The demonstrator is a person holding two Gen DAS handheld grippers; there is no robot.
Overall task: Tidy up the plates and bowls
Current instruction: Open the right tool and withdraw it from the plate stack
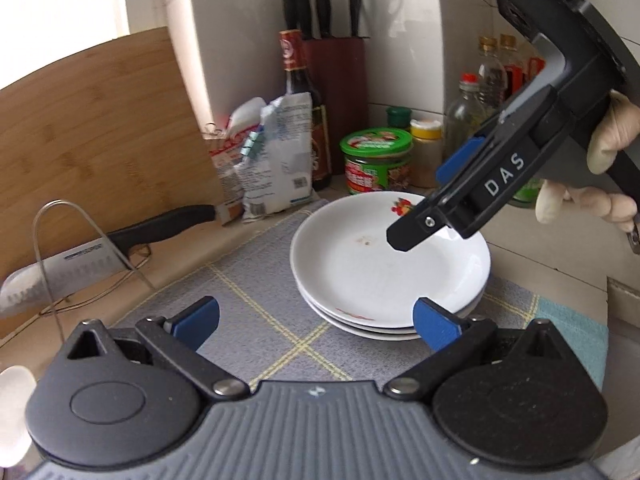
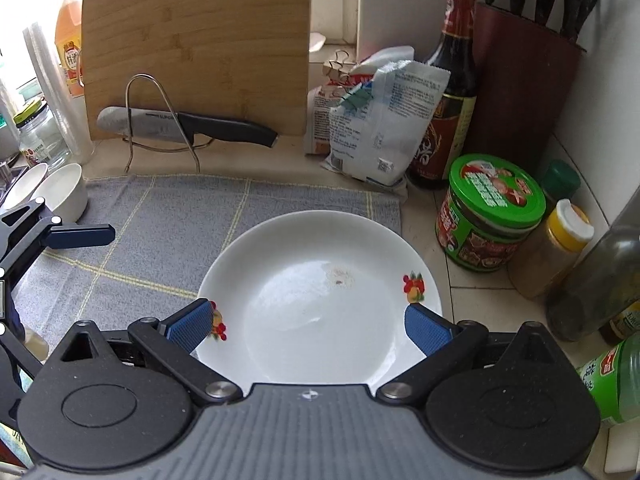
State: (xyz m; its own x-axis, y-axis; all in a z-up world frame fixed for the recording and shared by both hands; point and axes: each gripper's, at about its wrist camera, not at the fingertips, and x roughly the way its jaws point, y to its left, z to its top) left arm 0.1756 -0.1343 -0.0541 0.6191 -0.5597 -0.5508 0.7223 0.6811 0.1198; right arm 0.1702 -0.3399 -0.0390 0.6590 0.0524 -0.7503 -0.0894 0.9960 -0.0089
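Note:
A stack of three white plates point(image 1: 390, 268) sits on a grey checked mat point(image 1: 248, 280). The top plate point(image 2: 316, 300) has small fruit prints on its rim and a brown speck near its middle. My right gripper point(image 2: 310, 328) hangs open just above that plate, one finger over each side of the near rim, with nothing between them. In the left wrist view the right gripper point(image 1: 428, 200) reaches in from the upper right, held by a gloved hand point(image 1: 612, 136). My left gripper point(image 1: 316, 326) is open and empty, low over the mat beside the stack. Two white bowls point(image 2: 60, 192) stand at the mat's left end.
A knife point(image 2: 188, 126) rests on a wire rack point(image 2: 160, 120) before a leaning wooden cutting board point(image 2: 196, 48). Clipped bags point(image 2: 380, 120), a dark sauce bottle point(image 2: 448, 92), a knife block point(image 2: 524, 80), a green-lidded can point(image 2: 490, 212) and spice jars point(image 2: 560, 244) crowd the back right corner.

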